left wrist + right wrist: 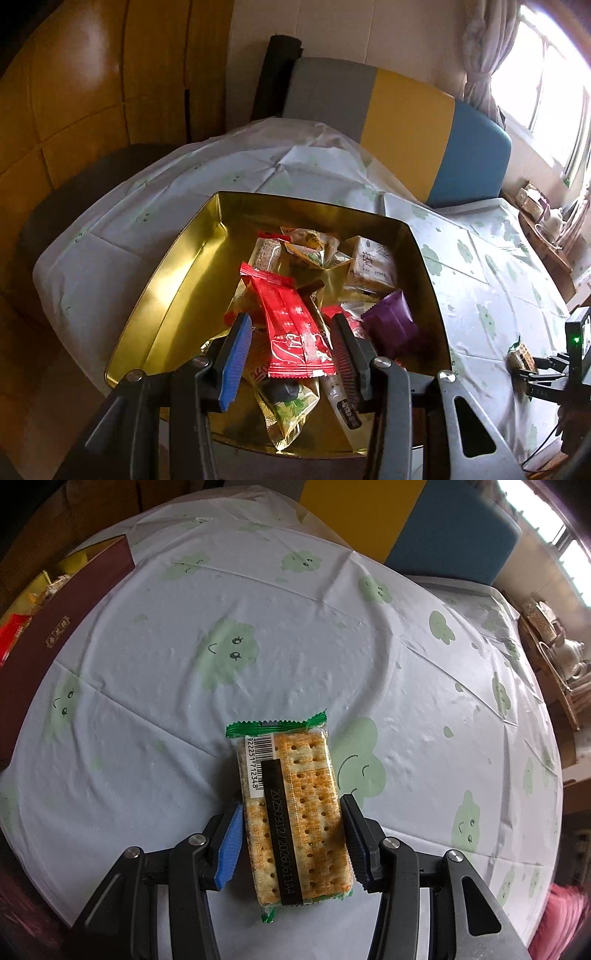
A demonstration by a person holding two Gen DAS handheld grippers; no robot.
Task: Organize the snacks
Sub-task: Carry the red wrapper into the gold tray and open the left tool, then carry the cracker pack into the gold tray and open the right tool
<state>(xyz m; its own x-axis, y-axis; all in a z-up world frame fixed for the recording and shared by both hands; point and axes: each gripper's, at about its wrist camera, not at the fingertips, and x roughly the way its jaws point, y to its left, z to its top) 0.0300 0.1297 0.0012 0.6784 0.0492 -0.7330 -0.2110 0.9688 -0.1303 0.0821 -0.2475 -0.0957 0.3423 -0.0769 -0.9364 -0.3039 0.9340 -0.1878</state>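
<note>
1. On the counter's (491,258) left side, seen from the left wrist, sits a gold-lined tin (166,295) holding a jumble of wrapped snacks.
2. Above that tin the left gripper (291,347) is partly open, a red wrapper (295,325) lying between its jaws; whether the pads actually press on it cannot be told.
3. Around the red wrapper lie a purple packet (391,321), a pale biscuit pack (373,266) and a green-printed clear packet (288,410).
4. Further right, in the right wrist view, the tin's dark maroon outer wall (70,627) stands at the left edge of the cloud-printed tablecloth (295,635).
5. Near the cloth's middle, the cracker packet (295,812) with green ends lies flat, barcode up.
6. Straddling it, the right gripper (293,834) stands part-way open, both pads against the packet's long sides.
</note>
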